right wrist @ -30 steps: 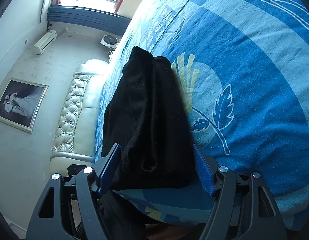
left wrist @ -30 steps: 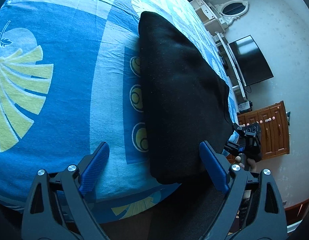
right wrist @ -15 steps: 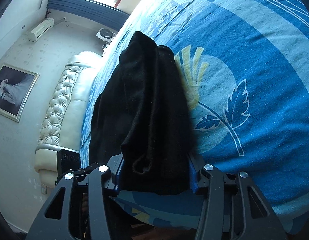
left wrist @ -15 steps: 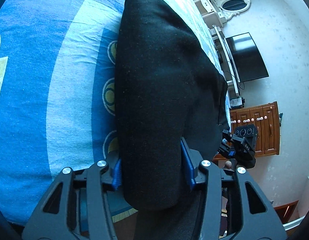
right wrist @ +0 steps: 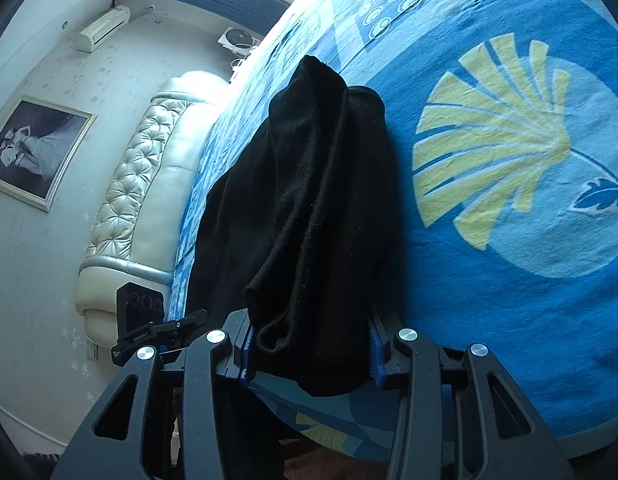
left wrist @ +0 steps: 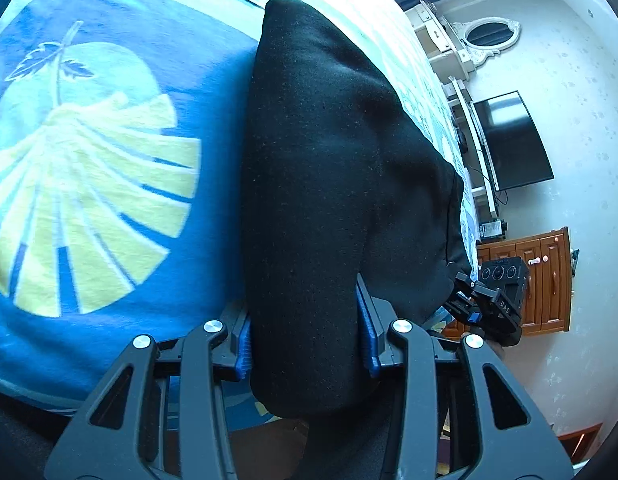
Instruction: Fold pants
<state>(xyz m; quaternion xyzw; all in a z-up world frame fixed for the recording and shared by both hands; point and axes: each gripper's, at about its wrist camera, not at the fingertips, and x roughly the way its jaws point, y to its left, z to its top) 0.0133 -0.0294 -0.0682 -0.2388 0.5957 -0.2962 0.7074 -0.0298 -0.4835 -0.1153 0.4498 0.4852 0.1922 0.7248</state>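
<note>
Black pants (left wrist: pixel 329 184) lie folded lengthwise on a blue patterned bedspread (left wrist: pixel 109 272), their near end at the bed's edge. My left gripper (left wrist: pixel 305 344) is shut on that near end at one corner; the blue pads (left wrist: pixel 367 340) press the cloth from both sides. My right gripper (right wrist: pixel 313 356) is shut on the other near corner of the pants (right wrist: pixel 309 200), where hems and a fold bunch between the pads. Each gripper shows in the other's view: the right one (left wrist: pixel 493 300) and the left one (right wrist: pixel 149 320).
The bedspread (right wrist: pixel 509 280) has a yellow fan print (right wrist: pixel 489 160) beside the pants. A padded white headboard (right wrist: pixel 141 200) stands at one end. A TV (left wrist: pixel 509 140), a white shelf and a wooden cabinet (left wrist: pixel 541 276) stand along the wall past the other end.
Both grippers moved in over the near end of the pants and closed on it. Since then the gripped end has shifted sideways across the bedspread, toward the fan print.
</note>
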